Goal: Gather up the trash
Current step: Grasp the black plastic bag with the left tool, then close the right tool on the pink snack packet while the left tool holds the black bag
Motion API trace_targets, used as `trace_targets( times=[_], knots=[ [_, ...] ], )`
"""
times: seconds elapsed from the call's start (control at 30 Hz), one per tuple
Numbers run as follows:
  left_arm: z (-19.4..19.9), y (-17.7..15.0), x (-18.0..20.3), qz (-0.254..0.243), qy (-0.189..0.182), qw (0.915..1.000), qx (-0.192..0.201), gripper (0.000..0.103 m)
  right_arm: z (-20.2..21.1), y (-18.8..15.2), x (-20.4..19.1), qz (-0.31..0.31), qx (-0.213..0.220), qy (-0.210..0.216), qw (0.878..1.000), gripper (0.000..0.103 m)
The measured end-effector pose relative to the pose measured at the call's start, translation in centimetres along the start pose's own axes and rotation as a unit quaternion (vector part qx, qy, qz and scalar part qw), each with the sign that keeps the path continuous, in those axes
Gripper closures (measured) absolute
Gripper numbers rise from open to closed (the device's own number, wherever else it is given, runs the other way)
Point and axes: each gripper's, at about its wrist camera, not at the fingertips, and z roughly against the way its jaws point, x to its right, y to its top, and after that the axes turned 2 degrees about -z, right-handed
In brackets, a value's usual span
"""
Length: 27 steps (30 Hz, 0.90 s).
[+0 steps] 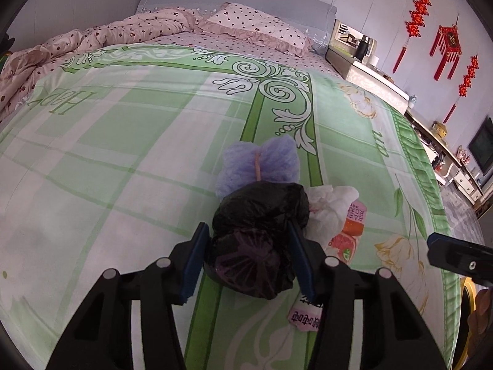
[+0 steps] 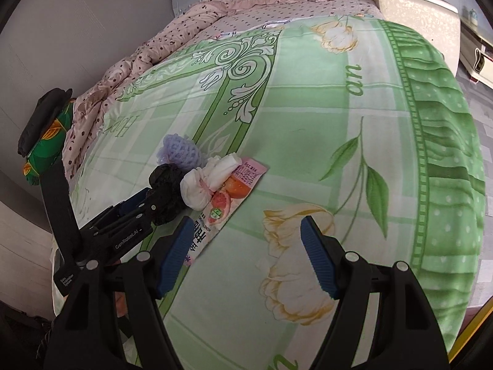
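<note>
A pile of trash lies on the green bedspread [image 1: 123,141]. My left gripper [image 1: 246,246] is shut on a crumpled black plastic bag [image 1: 258,231]; the bag also shows in the right wrist view [image 2: 168,188]. Behind it lies a purple foam fruit net [image 1: 262,160], also in the right wrist view [image 2: 178,149]. To its right are a white crumpled tissue [image 1: 329,209], [image 2: 209,182] and a pink grapefruit wrapper [image 1: 348,231], [image 2: 237,188]. My right gripper [image 2: 246,249] is open and empty, near the wrapper's lower end.
A pink dotted quilt [image 1: 92,43] and pillow [image 1: 255,24] lie at the bed's head. A white bedside cabinet [image 1: 369,77] and low shelves stand along the right wall. The bedspread's right edge [image 2: 446,154] drops to a grey floor.
</note>
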Motion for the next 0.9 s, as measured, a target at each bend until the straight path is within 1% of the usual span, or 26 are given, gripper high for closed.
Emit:
trace_targets(
  times=[0.07,0.23,0.27,0.53,0.6,0.7,0.8,0.87,0.9],
  knots=[
    [-0.1,-0.1,-0.4,0.003,-0.006,1.0,0.003,0.06,-1.2,0.3,-0.6,0.003,-0.008,0.002,1.0,0.034],
    [-0.2,-0.5,-1.8,0.029,-0.039,0.9987,0.013,0.065,-3.9,0.5,-2.0,0.012,-0.031,0.002,0.999,0.036],
    [-0.3,-0.6,-2.1,0.037,-0.047,0.9981,0.015,0.065,-4.3,0.4,-2.3,0.014,-0.034,0.0,0.999,0.039],
    [-0.3,-1.4,-4.0,0.077,-0.092,0.9923,0.03,0.066,-7.0,0.5,-3.9,0.034,-0.052,-0.019,0.998,0.043],
    [-0.2,-1.7,-4.5,0.088,-0.101,0.9904,0.034,0.067,-7.5,0.3,-4.2,0.042,-0.055,-0.026,0.997,0.047],
    [-0.1,-1.9,-4.9,0.097,-0.109,0.9886,0.037,0.067,-8.0,0.0,-4.6,0.051,-0.054,-0.037,0.997,0.048],
    [-0.3,-1.9,-5.3,0.106,-0.114,0.987,0.038,0.068,-8.0,-0.3,-4.7,0.056,-0.05,-0.044,0.996,0.057],
    [-0.2,-1.9,-5.4,0.109,-0.115,0.9866,0.04,0.068,-8.0,-0.3,-4.6,0.051,-0.049,-0.044,0.997,0.067],
    [-0.2,-1.9,-5.5,0.111,-0.114,0.9864,0.042,0.069,-8.0,-0.3,-4.6,0.048,-0.05,-0.04,0.997,0.069]
  ],
)
